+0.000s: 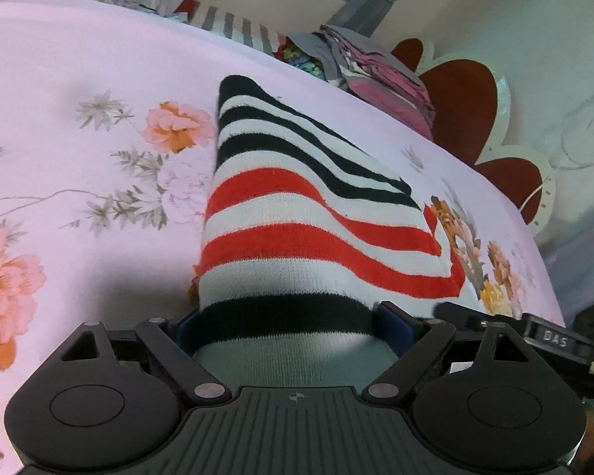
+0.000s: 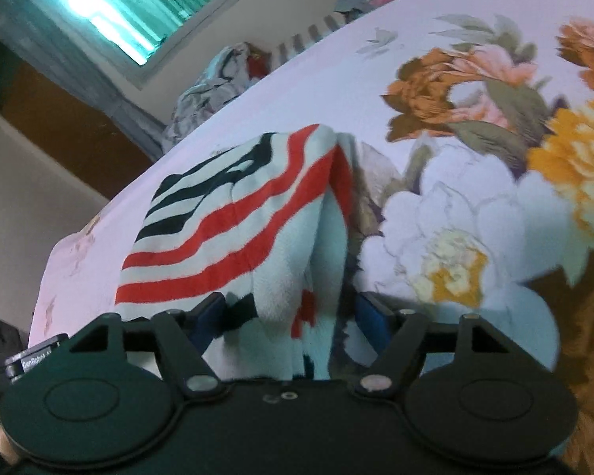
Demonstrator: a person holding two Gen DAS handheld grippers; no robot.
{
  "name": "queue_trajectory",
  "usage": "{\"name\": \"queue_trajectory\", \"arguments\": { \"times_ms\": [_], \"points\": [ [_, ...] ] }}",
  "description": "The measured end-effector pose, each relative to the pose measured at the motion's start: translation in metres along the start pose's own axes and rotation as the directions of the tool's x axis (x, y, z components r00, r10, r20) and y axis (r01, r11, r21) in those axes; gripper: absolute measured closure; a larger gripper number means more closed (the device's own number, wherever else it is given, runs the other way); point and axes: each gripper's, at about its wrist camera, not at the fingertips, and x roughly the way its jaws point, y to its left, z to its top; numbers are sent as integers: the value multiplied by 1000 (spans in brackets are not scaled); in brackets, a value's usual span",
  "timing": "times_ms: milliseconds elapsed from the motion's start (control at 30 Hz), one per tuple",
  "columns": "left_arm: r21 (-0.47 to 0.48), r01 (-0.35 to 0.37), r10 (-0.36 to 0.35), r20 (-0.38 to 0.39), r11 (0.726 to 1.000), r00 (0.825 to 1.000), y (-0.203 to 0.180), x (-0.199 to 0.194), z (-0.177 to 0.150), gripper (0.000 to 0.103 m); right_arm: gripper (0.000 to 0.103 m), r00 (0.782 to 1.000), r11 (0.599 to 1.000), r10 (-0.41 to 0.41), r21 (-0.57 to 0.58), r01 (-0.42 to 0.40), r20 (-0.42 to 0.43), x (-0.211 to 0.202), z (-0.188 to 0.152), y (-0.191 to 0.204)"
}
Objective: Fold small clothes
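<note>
Floral bedsheet covers the bed under both grippers. Left gripper has its jaws narrowed onto an edge of the striped knit garment; right gripper pinches bunched fabric of the same garment between its jaws. Beyond the jaws the cloth lies doubled over, so a fold looks underway, not finished. Further out, a folded stack and an unsorted heap suggest more pieces remain.

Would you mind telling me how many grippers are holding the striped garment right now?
2. The left gripper clamps the striped garment at its near black-striped edge; the right gripper pinches a bunched fold of it.
</note>
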Motion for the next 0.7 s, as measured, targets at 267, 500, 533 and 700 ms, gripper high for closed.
{"name": "queue_trajectory", "arguments": {
  "times_ms": [267, 500, 533, 700],
  "points": [
    [15, -29, 29, -1, 999, 1000, -9, 2, 4, 28, 63, 1000, 1000, 12, -12, -12, -1, 7, 2, 11],
    [66, -59, 57, 34, 996, 998, -20, -11, 7, 45, 68, 999, 999, 1, -43, 0, 39, -5, 1, 27],
    [75, -58, 55, 39, 995, 998, -22, -14, 7, 45, 68, 999, 999, 6, -45, -4, 45, -8, 2, 28],
    [107, -44, 38, 60, 993, 997, -26, -32, 9, 49, 70, 997, 997, 37, -73, -32, 70, -19, 3, 52]
  ]
}}
